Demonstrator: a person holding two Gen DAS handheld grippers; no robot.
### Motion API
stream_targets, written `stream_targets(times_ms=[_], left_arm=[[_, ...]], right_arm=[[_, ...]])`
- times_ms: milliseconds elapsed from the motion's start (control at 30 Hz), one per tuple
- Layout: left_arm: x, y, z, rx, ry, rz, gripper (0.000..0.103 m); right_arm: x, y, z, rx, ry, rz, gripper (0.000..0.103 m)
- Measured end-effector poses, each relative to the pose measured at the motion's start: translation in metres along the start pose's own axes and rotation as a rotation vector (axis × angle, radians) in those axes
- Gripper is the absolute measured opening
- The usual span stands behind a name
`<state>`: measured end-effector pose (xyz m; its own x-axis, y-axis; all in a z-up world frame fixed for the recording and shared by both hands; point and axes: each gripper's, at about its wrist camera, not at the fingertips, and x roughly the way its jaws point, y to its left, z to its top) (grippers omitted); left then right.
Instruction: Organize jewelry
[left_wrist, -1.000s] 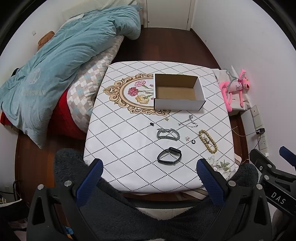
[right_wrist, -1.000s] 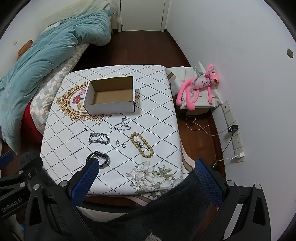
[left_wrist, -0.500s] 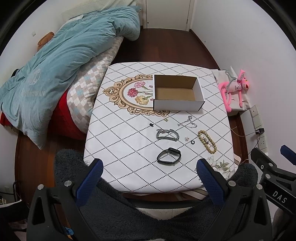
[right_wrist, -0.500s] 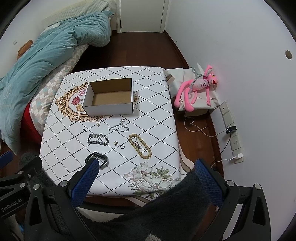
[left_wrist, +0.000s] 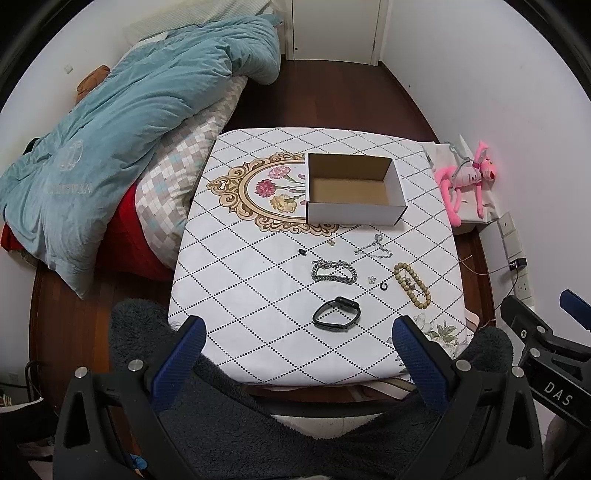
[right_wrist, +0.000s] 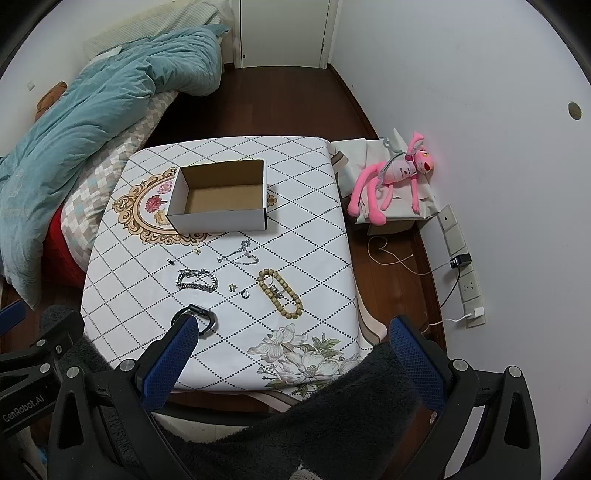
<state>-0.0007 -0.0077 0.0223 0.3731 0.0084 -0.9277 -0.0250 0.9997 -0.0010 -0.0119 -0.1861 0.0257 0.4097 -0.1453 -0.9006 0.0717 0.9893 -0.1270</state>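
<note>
An open, empty cardboard box (left_wrist: 354, 194) (right_wrist: 221, 201) stands on the patterned table (left_wrist: 240, 295) (right_wrist: 314, 258). In front of it lie a black band (left_wrist: 336, 317) (right_wrist: 201, 317), a silver chain bracelet (left_wrist: 334, 271) (right_wrist: 197, 279), a wooden bead bracelet (left_wrist: 411, 285) (right_wrist: 279, 292), a thin silver chain (left_wrist: 373, 247) (right_wrist: 238, 253) and several small pieces. My left gripper (left_wrist: 297, 350) and right gripper (right_wrist: 291, 350) are both open and empty, held above the near table edge.
A bed with a teal duvet (left_wrist: 110, 140) (right_wrist: 85, 114) is left of the table. A pink plush toy (left_wrist: 465, 181) (right_wrist: 391, 177) lies on a box by the right wall, near wall sockets and cables (right_wrist: 458, 262). A dark fleece sleeve (left_wrist: 295, 424) fills the foreground.
Both grippers have drawn back and up slightly from the table, so the table looks a little smaller. Nothing on the table has moved.
</note>
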Motion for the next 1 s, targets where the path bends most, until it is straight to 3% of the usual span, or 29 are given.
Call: stream_targets(times_ms=[1000], left_arm=[[-0.006,-0.002,-0.002,0.000,-0.021,-0.013,0.103]], right_arm=[[-0.012,-0.007,0.004,0.006,-0.019,-0.007,0.103]])
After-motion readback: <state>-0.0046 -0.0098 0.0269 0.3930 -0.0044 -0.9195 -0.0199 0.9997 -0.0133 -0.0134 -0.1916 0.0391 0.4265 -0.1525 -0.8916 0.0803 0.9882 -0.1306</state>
